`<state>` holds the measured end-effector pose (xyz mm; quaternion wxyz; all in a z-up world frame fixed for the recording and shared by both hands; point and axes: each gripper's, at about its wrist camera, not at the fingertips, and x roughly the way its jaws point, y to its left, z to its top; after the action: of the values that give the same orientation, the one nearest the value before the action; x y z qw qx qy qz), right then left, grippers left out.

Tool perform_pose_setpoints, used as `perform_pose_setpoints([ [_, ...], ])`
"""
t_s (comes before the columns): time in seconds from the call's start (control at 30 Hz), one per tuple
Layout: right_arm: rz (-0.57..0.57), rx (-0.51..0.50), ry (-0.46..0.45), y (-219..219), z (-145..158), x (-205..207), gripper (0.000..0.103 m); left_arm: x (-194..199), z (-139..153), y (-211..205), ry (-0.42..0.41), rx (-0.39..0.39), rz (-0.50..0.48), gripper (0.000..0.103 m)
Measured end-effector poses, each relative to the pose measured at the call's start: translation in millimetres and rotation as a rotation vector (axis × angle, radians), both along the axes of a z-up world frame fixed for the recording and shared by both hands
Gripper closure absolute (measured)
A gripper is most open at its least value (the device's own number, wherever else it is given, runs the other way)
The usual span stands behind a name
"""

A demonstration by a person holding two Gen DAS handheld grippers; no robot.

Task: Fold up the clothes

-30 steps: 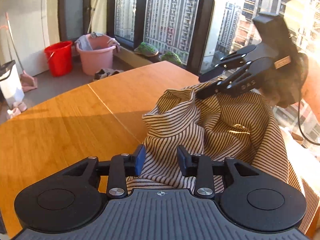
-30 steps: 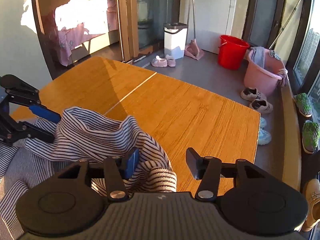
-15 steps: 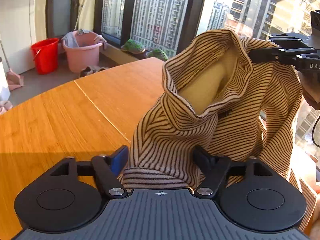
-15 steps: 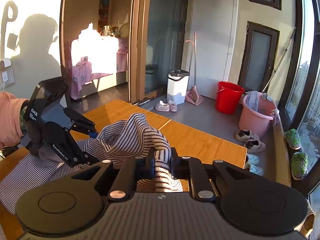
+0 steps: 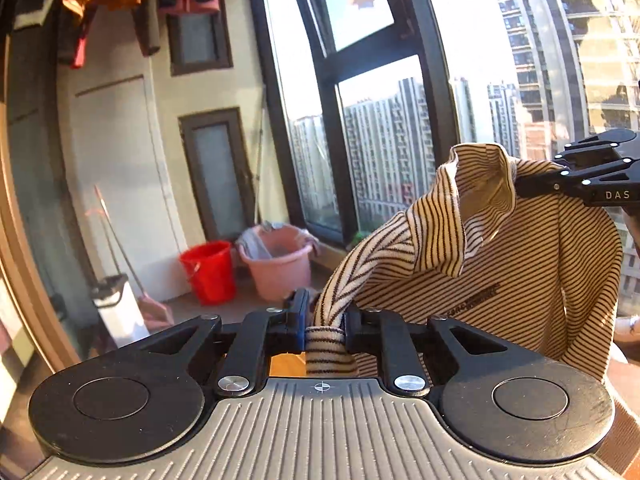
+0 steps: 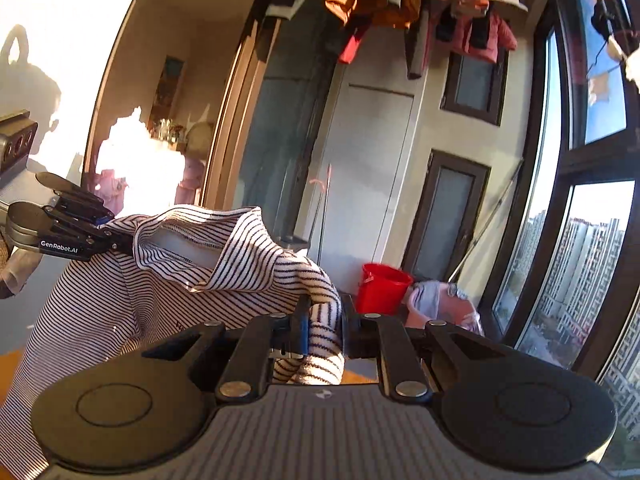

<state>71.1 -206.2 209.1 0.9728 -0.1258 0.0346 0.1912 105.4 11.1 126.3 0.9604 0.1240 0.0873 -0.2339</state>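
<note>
— Striped knit top, cream with thin dark lines: where is it in the left wrist view?

— Lifted in the air, hanging between the two tools. The left gripper is closed on a bunched fold of it, a ribbed band drooping below the fingers. At the right edge the right gripper pinches the fabric beside the sagging neck opening (its body is cut off by the frame). The small dark print on the chest is too small to read.

— Anything behind?

— A red plastic bucket and a pink plastic tub on the floor by the dark-framed window; a sliver of orange wooden table shows under the fingers.

— And the right wrist view?

— The right gripper is clamped on a striped fold. Far left, the left gripper holds the other shoulder; the collar droops between them. The garment's lower part runs out of frame. Hanging laundry fills the top, blurred.
</note>
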Motion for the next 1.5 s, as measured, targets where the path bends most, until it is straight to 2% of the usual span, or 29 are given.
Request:
perform_pose_setpoints([
  [0.13,0.009,0.049,-0.129,9,28,-34,0.09,-39,43,7,-0.166,-0.012,0.056,0.085],
  [0.37,0.076,0.093,-0.298,7,74,-106,0.09,-124,97,3,-0.391,-0.021,0.046,0.085],
  [0.5,0.129,0.154,-0.369,-1,99,-152,0.09,-170,125,7,-0.478,-0.072,0.006,0.085],
  [0.53,0.141,0.167,-0.376,-3,102,-159,0.09,-169,126,7,-0.469,-0.08,0.005,0.084],
  [0.63,0.172,0.208,-0.363,-11,111,-169,0.09,-161,126,9,-0.428,-0.1,0.008,0.083],
  [0.73,0.176,0.232,-0.295,-13,107,-152,0.089,-153,126,10,-0.387,-0.119,0.012,0.081],
  [0.8,0.16,0.246,-0.201,-8,93,-114,0.089,-136,122,10,-0.345,-0.125,0.024,0.081],
  [0.93,0.079,0.259,-0.019,5,51,-27,0.09,-57,88,8,-0.236,-0.103,0.104,0.082],
  [1.0,-0.043,0.219,-0.009,16,24,19,0.089,-6,62,12,-0.161,-0.1,0.153,0.082],
  [1.1,-0.202,0.135,0.024,29,-15,79,0.089,54,22,29,0.021,-0.116,0.239,0.08],
  [1.17,-0.223,0.114,0.111,30,-37,100,0.089,84,-5,40,0.147,-0.127,0.281,0.075],
  [1.2,-0.206,0.109,0.16,29,-46,103,0.089,99,-19,46,0.209,-0.133,0.302,0.066],
  [1.23,-0.189,0.105,0.208,29,-56,107,0.085,104,-30,48,0.261,-0.127,0.29,0.053],
  [1.27,-0.172,0.1,0.256,28,-66,110,0.082,107,-42,51,0.311,-0.12,0.274,0.046],
  [1.3,-0.155,0.095,0.304,27,-76,113,0.07,108,-53,51,0.356,-0.112,0.252,0.037],
  [1.33,-0.138,0.091,0.352,27,-85,116,0.061,109,-63,50,0.399,-0.104,0.23,0.032],
  [1.43,-0.1,0.105,0.51,24,-117,117,0.058,109,-95,49,0.546,-0.098,0.154,0.031],
  [1.5,-0.09,0.121,0.612,23,-140,115,0.054,101,-119,46,0.614,-0.072,0.122,0.03],
])
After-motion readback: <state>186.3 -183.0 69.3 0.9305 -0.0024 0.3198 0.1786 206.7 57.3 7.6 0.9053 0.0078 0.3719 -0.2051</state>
